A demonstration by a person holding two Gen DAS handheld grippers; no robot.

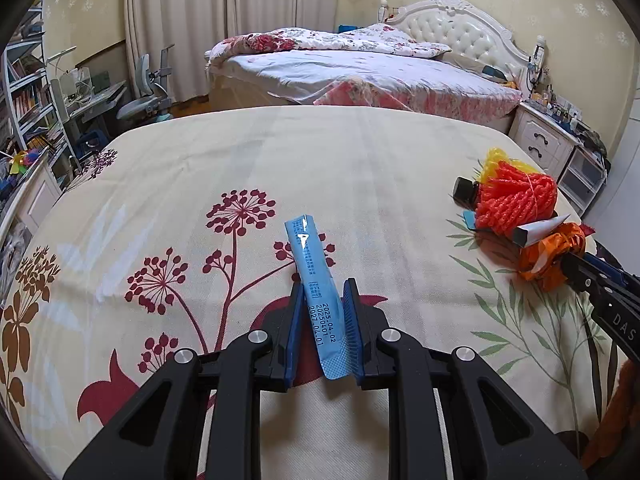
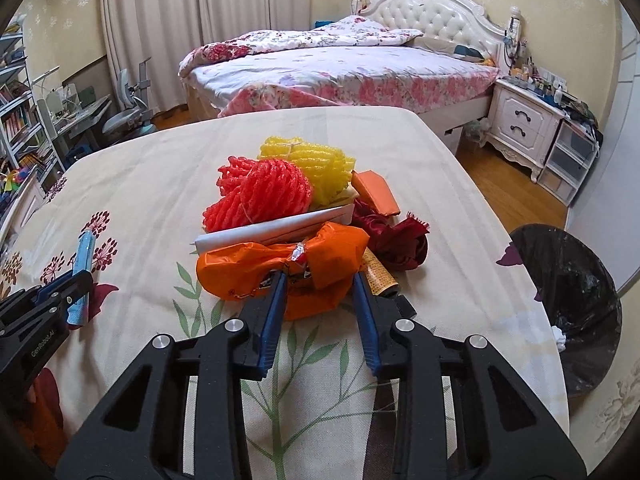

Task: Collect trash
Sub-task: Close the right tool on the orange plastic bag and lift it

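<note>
A long blue sachet (image 1: 316, 292) lies between the fingers of my left gripper (image 1: 324, 286), which stands a little apart around it; the left pad touches it, the right shows a small gap. It also shows in the right wrist view (image 2: 82, 276). My right gripper (image 2: 320, 276) is open around a crumpled orange plastic bag (image 2: 280, 268) at the near edge of a trash pile: red foam net (image 2: 260, 196), yellow foam net (image 2: 312, 162), white paper strip (image 2: 276, 230), orange box (image 2: 376, 192), dark red cloth (image 2: 392, 240).
The floral tablecloth (image 2: 160, 184) covers the table. A bin with a black liner (image 2: 572, 280) stands at the table's right edge. A bed (image 2: 340, 68), a nightstand (image 2: 520, 120) and a desk with chair (image 1: 136, 96) stand beyond.
</note>
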